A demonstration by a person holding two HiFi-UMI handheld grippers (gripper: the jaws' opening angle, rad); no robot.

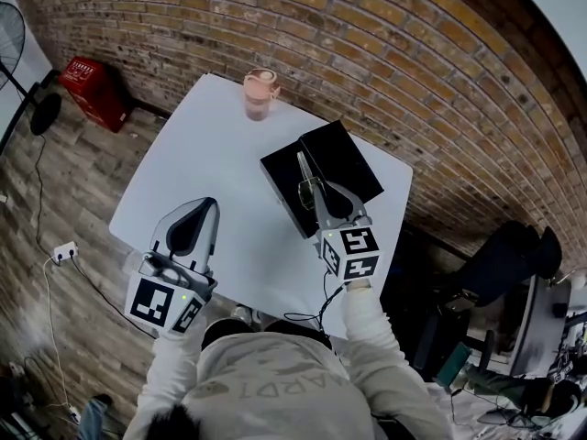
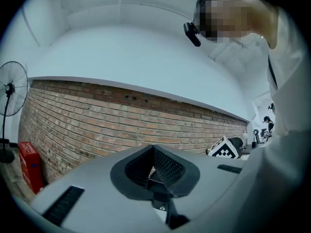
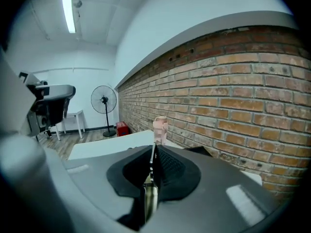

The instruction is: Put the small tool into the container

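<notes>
right gripper (image 1: 315, 192) clamps the small tool (image 1: 302, 167) above the black container (image 1: 353, 159); left gripper (image 1: 204, 207) pressed together, empty; shirt (image 1: 266, 388) print illegible.

Two claws (image 1: 207, 207) (image 1: 315, 191), one tool (image 1: 303, 165), one cup (image 1: 260, 93) — one container (image 1: 347, 165)

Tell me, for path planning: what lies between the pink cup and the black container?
Only bare white table between cup and container, per head view.

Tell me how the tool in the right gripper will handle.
The tool looks like thin shiny metal: probably stiff and light, maybe slippery. It juts past the right gripper, so it may pivot if it bumps the black box.
</notes>
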